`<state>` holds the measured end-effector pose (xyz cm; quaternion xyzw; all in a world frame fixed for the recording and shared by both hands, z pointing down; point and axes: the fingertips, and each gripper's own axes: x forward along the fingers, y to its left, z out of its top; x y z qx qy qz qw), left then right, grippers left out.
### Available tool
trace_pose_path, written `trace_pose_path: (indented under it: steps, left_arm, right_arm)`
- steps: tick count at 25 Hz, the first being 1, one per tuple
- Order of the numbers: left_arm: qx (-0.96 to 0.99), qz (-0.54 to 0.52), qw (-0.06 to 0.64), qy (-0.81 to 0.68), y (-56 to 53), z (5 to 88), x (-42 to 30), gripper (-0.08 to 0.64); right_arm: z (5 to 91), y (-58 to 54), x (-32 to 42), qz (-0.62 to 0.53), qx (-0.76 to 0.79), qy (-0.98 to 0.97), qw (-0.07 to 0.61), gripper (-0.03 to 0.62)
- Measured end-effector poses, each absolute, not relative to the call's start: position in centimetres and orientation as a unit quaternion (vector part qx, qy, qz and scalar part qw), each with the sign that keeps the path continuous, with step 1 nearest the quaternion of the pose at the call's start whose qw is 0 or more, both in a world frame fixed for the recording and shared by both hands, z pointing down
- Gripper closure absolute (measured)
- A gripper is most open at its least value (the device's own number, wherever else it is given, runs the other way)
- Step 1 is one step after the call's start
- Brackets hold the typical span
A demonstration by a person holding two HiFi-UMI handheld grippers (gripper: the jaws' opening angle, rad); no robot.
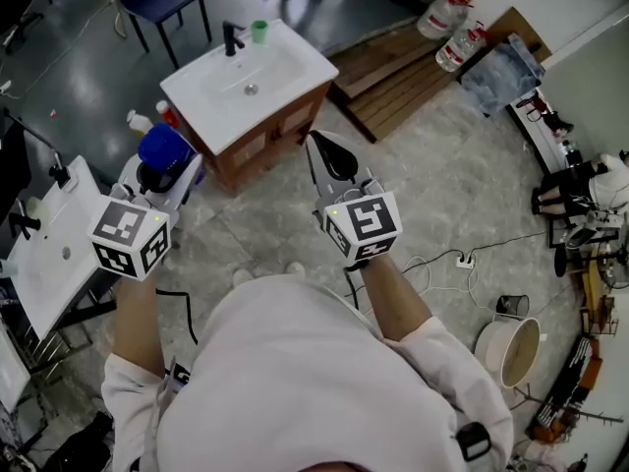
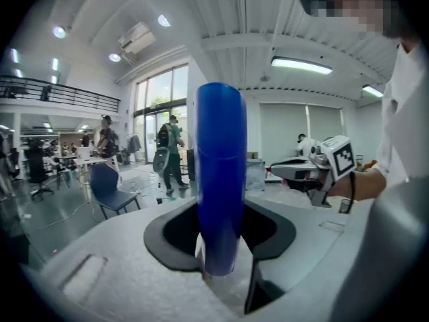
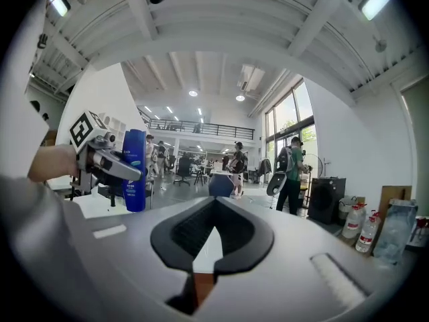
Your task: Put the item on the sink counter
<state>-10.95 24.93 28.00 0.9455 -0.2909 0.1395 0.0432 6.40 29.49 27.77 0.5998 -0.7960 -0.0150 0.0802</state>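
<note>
Squeezing a blue bottle (image 2: 220, 173) upright between the fingers of the left gripper (image 1: 160, 168), up off the floor. Pressing the right gripper (image 1: 314, 144) fingers together on nothing. Facing a white sink desk (image 1: 305, 62) farther off, well apart from the bottle, carrying a black tap (image 1: 233, 38) and a green cup (image 1: 259, 31).

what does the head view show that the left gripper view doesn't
Only the head view: the sink counter with its black tap and green cup. Only the left gripper view: tall windows and ceiling lights. Both: the blue bottle clamped in the left tongs, and the right tongs holding nothing.
</note>
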Motion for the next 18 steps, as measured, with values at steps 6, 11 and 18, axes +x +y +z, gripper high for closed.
trace_pose_path:
  steps: [6, 11, 18]
  left_arm:
    - [0.915, 0.12, 0.073, -0.377, 22.6, 29.8, -11.4, 0.402]
    - [0.908, 0.11, 0.079, -0.396, 20.1, 30.0, -12.7, 0.402]
    - [0.912, 0.11, 0.071, -0.388, 17.4, 30.6, -14.6, 0.401]
  right_arm:
    - [28.4, 28.0, 6.2, -0.011, 0.624, -0.777, 0.079, 0.588]
    - [29.5, 26.8, 5.7, -0.005, 0.63, -0.771, 0.093, 0.588]
    - [30.2, 24.9, 4.4, -0.004, 0.641, -0.761, 0.101, 0.589]
